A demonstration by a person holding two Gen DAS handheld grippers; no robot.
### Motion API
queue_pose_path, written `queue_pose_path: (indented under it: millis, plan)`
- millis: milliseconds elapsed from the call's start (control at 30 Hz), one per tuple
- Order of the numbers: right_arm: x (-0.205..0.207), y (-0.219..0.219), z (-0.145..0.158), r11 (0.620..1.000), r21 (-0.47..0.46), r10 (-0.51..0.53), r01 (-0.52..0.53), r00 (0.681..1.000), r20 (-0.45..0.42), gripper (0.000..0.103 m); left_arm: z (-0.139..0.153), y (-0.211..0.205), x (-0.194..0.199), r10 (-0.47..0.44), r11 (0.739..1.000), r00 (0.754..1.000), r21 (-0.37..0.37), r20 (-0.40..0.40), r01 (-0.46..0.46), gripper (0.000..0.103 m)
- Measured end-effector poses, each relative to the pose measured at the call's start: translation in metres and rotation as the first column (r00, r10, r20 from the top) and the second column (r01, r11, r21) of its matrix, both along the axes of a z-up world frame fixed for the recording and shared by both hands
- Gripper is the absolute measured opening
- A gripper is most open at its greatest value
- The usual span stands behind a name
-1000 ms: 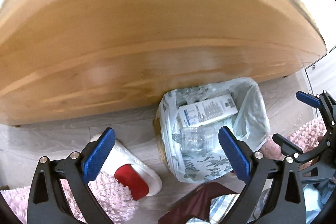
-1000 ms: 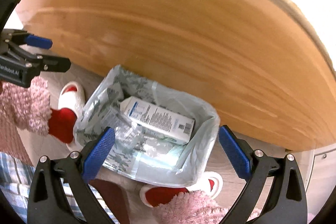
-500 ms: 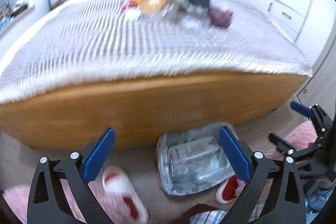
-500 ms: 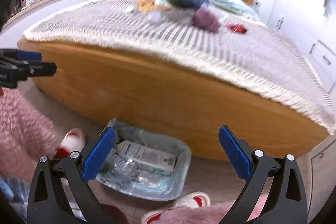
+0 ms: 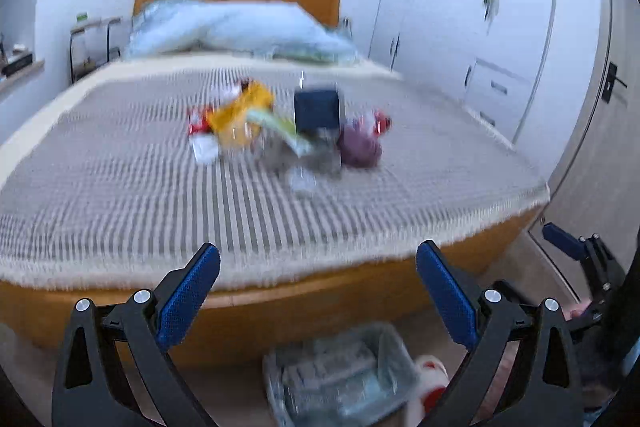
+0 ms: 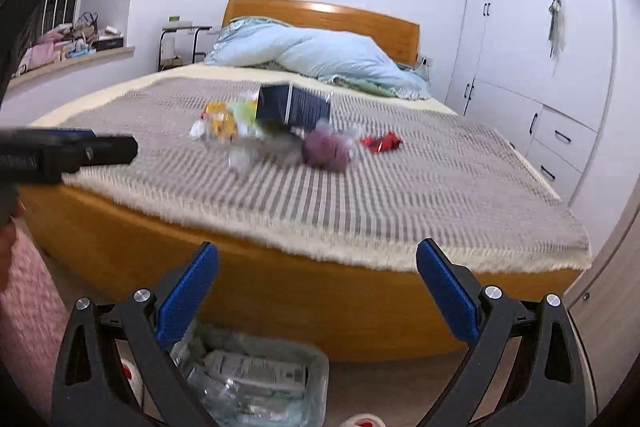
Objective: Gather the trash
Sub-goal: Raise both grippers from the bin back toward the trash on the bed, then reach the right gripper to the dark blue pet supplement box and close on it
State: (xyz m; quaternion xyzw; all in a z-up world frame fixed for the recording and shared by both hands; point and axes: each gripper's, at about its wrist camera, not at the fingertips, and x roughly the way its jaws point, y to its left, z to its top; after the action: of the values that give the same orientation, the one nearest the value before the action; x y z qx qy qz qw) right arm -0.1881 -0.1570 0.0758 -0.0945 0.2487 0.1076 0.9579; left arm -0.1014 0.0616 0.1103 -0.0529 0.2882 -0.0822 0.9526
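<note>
A pile of trash lies on the striped bedspread: a dark blue box (image 5: 318, 109) (image 6: 294, 105), a yellow wrapper (image 5: 240, 111) (image 6: 220, 121), a purple ball-like wad (image 5: 360, 147) (image 6: 326, 149), a red wrapper (image 6: 382, 141) and clear plastic. A lined trash bin (image 5: 340, 375) (image 6: 256, 379) with a carton and plastic inside stands on the floor by the bed. My left gripper (image 5: 318, 291) and right gripper (image 6: 318, 291) are both open and empty, held in front of the bed's foot edge, well short of the pile. The views are blurred.
The wooden bed frame (image 6: 320, 291) is close ahead. A blue duvet (image 6: 316, 55) lies at the headboard. White wardrobes (image 5: 480, 27) line the right wall. A side table (image 6: 182, 39) and a shelf (image 6: 68, 55) stand at the left. Slippers (image 5: 432, 379) lie by the bin.
Both grippers have tilted up from looking down at the bin to looking across the bed. The trash pile has come into view. Both stay open.
</note>
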Motion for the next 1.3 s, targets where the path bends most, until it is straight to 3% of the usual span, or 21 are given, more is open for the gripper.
queue_pose_path:
  millis: [167,233,433,700,867,967,1100,1300]
  plan:
    - [0.016,0.0,0.035,0.999,0.033,-0.019,0.017,0.998,0.059,0.095,0.02,0.0,0.021,0.032,0.999,0.992,-0.018,0.124,-0.03,0.095]
    - [0.028,0.002,0.034,0.999,0.009,-0.042,0.041,0.995,0.095,0.095,0.024,-0.002,0.036,0.053,0.999,0.99,-0.008,0.133,-0.053,0.095]
    - [0.085,0.008,0.027,0.996,0.068,-0.056,0.05,0.994,0.093,0.095,0.027,0.007,0.07,0.105,0.994,0.98,-0.03,0.168,-0.101,0.095]
    - [0.132,0.017,0.022,0.99,0.133,-0.053,0.037,0.991,0.12,0.095,0.007,0.029,0.099,0.174,0.983,0.965,0.014,0.197,-0.181,0.095]
    - [0.148,0.002,-0.001,0.979,0.188,-0.093,0.084,0.995,0.04,0.095,-0.009,0.041,0.11,0.182,0.982,0.974,0.026,0.133,-0.187,0.095]
    - [0.157,0.004,-0.002,0.975,0.214,-0.06,0.059,0.998,-0.002,0.095,-0.017,0.045,0.114,0.184,0.982,0.978,0.03,0.097,-0.187,0.095]
    - [0.162,0.013,-0.007,0.981,0.191,-0.042,0.045,0.999,-0.016,0.095,-0.03,0.051,0.121,0.181,0.983,0.983,0.026,0.026,-0.182,0.095]
    - [0.169,0.022,-0.014,0.984,0.174,-0.04,0.047,0.998,-0.042,0.095,-0.038,0.052,0.131,0.183,0.982,0.983,0.038,-0.007,-0.182,0.095]
